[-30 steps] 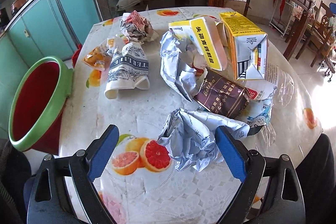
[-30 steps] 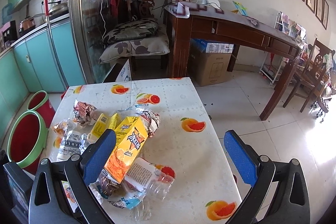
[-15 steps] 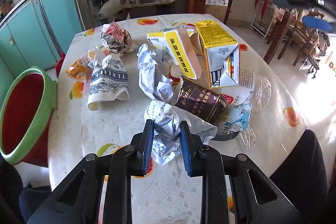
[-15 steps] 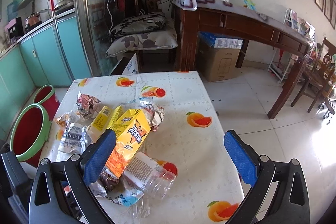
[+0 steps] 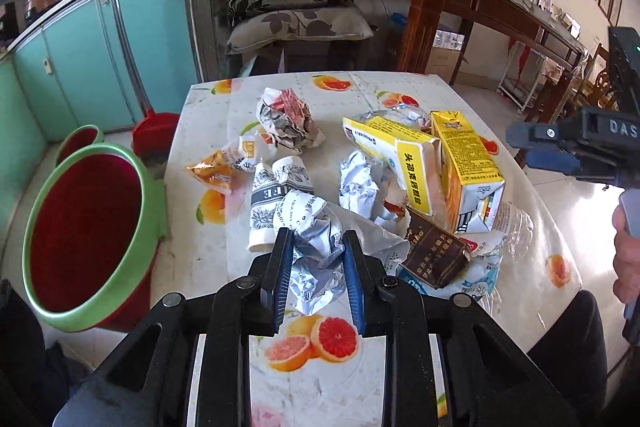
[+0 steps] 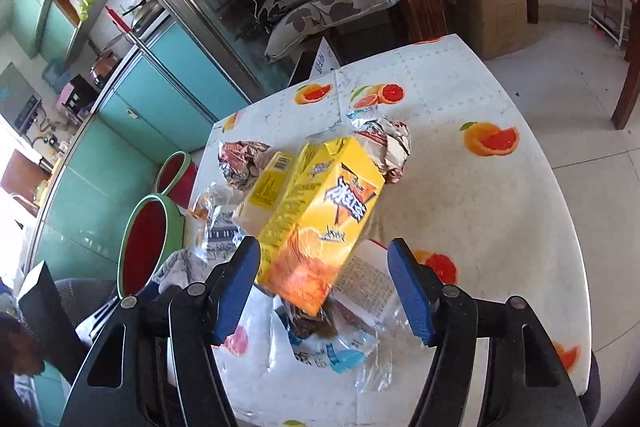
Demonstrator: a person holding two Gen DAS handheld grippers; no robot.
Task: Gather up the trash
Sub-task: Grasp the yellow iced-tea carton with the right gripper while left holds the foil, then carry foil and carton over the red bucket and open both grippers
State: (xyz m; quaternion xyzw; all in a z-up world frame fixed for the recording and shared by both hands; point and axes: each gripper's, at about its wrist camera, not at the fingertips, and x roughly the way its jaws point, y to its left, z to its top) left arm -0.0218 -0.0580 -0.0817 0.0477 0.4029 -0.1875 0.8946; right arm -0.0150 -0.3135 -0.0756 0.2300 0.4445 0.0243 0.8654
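Now the left hand-held gripper [image 5: 318, 255] pinches crinkly, seemingly foil-like crumpled paper [image 5: 316, 255], while the right hand-held gripper [image 6: 326, 267] gapes around a boxy yellow carton [image 6: 324, 223].

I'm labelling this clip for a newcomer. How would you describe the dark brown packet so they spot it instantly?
Start at the table with the fruit-print cloth, then find the tall yellow juice carton near its right edge. The dark brown packet lies against the carton's near side, on clear plastic wrap. It is the only dark, glossy item among pale crumpled papers.

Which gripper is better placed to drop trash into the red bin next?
Left. The left gripper is shut on the crumpled wrapper, and the red bin stands beside it. The right gripper is open, holding nothing.
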